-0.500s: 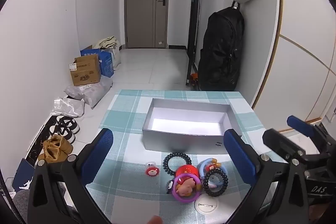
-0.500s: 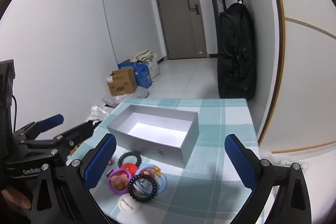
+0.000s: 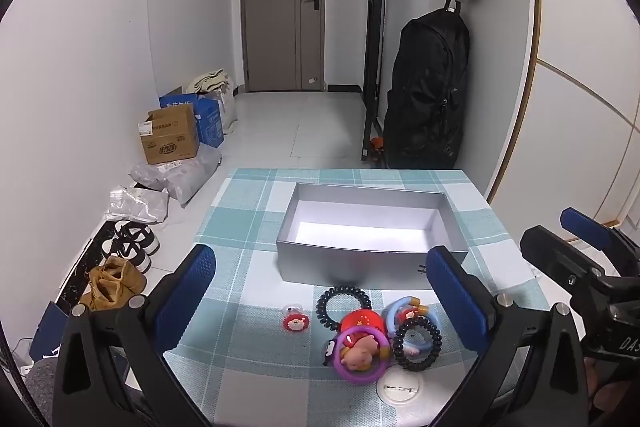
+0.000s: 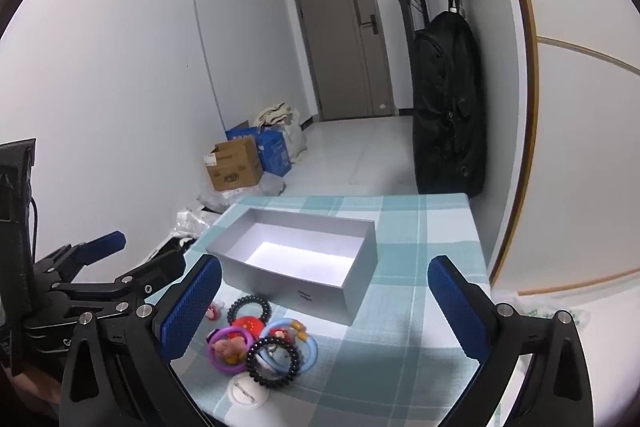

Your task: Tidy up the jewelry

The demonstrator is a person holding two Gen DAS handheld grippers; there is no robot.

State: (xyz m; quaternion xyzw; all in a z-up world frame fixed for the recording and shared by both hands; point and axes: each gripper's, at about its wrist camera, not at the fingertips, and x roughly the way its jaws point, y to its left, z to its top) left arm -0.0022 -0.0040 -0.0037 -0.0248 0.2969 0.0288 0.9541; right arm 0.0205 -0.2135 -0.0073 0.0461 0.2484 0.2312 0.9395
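A heap of jewelry lies on the checked tablecloth in front of an open grey box [image 3: 362, 189] [image 4: 312, 215]. The heap holds a black coil ring [image 3: 344, 307] [image 4: 249, 309], a purple ring around a pink pig charm [image 3: 362, 357] [image 4: 230, 345], a second black coil ring [image 3: 416, 343] [image 4: 273, 357], a blue ring [image 3: 414, 309] [image 4: 298, 341], a small red badge [image 3: 295, 323] [image 4: 212, 311] and a white round badge [image 3: 401, 387] [image 4: 247, 393]. My left gripper [image 3: 320, 263] [image 4: 134, 255] hovers open above the heap. My right gripper [image 4: 326, 269] [image 3: 564, 237] is open beside it, right of the heap. Neither holds anything.
The table [image 3: 244, 227] is small, with its edges near the box on all sides. On the floor to the left lie cardboard boxes [image 3: 170, 135], plastic bags and shoes [image 3: 132, 247]. A black backpack [image 3: 428, 99] hangs by the right wall.
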